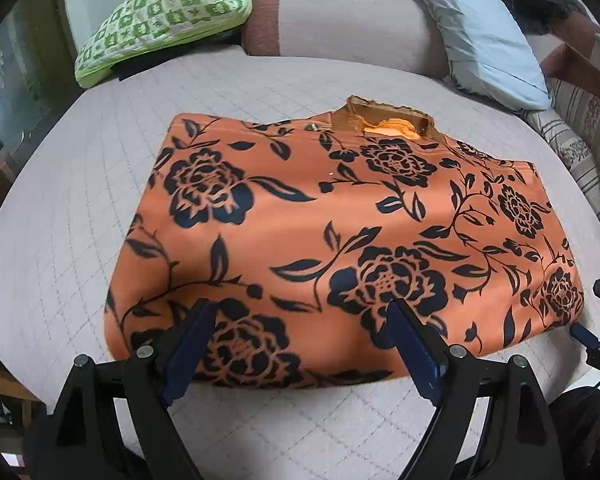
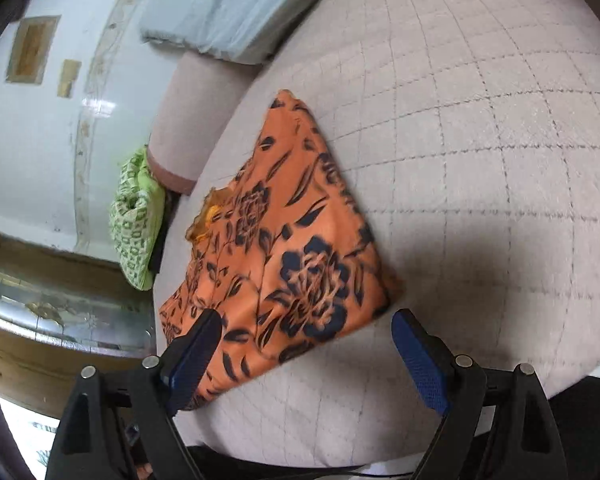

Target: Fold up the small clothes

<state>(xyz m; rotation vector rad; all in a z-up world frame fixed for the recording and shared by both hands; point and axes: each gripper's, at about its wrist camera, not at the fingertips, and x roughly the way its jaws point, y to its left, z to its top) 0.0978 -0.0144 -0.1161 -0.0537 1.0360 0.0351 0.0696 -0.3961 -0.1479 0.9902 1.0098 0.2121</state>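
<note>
An orange garment with a dark blue flower print (image 1: pixel 340 216) lies flat on a pale quilted bed (image 1: pixel 60 240), its neck opening (image 1: pixel 392 122) at the far edge. My left gripper (image 1: pixel 302 316) is open and empty, its blue-padded fingers (image 1: pixel 192 340) hovering over the garment's near hem. In the right wrist view the garment (image 2: pixel 284 256) lies ahead and to the left. My right gripper (image 2: pixel 306 328) is open and empty at the garment's near right corner. Its tips also show at the right edge of the left wrist view (image 1: pixel 596 320).
A green checked folded cloth (image 1: pixel 168 16) lies at the far left of the bed, beside a pink bolster (image 1: pixel 340 24). A light blue pillow (image 1: pixel 484 32) is at the far right, and a striped cloth (image 1: pixel 580 136) beside it. A tiled wall (image 2: pixel 40 140) is at left.
</note>
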